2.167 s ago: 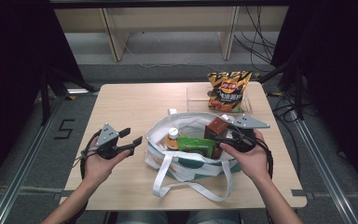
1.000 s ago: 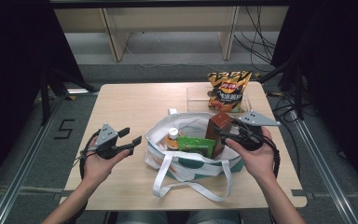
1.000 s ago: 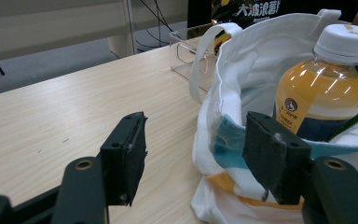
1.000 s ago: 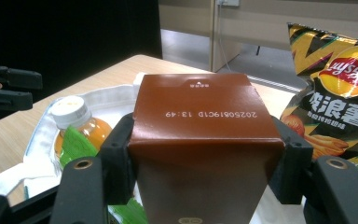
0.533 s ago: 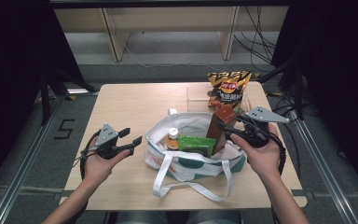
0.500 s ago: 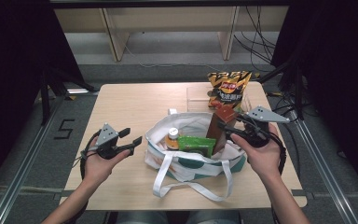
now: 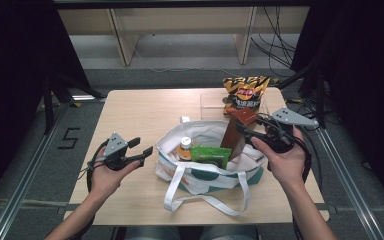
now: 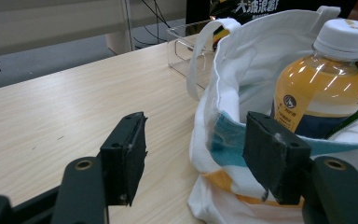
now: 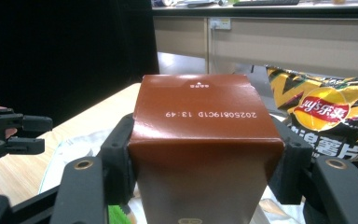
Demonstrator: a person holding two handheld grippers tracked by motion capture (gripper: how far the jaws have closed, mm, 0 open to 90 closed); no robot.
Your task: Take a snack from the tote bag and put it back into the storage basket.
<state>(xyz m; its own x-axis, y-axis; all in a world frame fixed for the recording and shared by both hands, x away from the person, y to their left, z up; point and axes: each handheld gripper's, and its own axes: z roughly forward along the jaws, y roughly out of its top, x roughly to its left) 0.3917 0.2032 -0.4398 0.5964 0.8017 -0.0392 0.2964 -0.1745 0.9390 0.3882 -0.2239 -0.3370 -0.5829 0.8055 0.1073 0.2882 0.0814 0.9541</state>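
High view: a person sits at a wooden table (image 7: 145, 115) and holds a gripper in each hand. A white bag (image 7: 200, 175) with long straps lies open in the middle of the table.

The right gripper (image 7: 254, 134) holds a brown box (image 7: 236, 131). Its jaws press on both sides of the box near the top. The box stands upright, with its bottom end inside the bag and its top end above the bag's rim. In the right gripper view the brown box (image 9: 200, 140) sits tight between the two black jaws, and small white print runs across its top.

A bottle (image 7: 184, 148) of orange drink with a white cap stands in the bag. A green packet (image 7: 211, 155) lies next to it, between the bottle and the box.

The left gripper (image 7: 141, 150) is at the left side of the bag, just beside it. Its jaws are wide apart and hold nothing. In the left gripper view the bottle (image 8: 321, 88) shows over the rim of the bag (image 8: 242, 74), and one jaw is right in front of the bag's cloth.

A yellow and black bag of chips (image 7: 244, 93) stands at the far edge of the table, behind the white bag. A clear plastic tray (image 7: 212, 102) sits just beside the chips.
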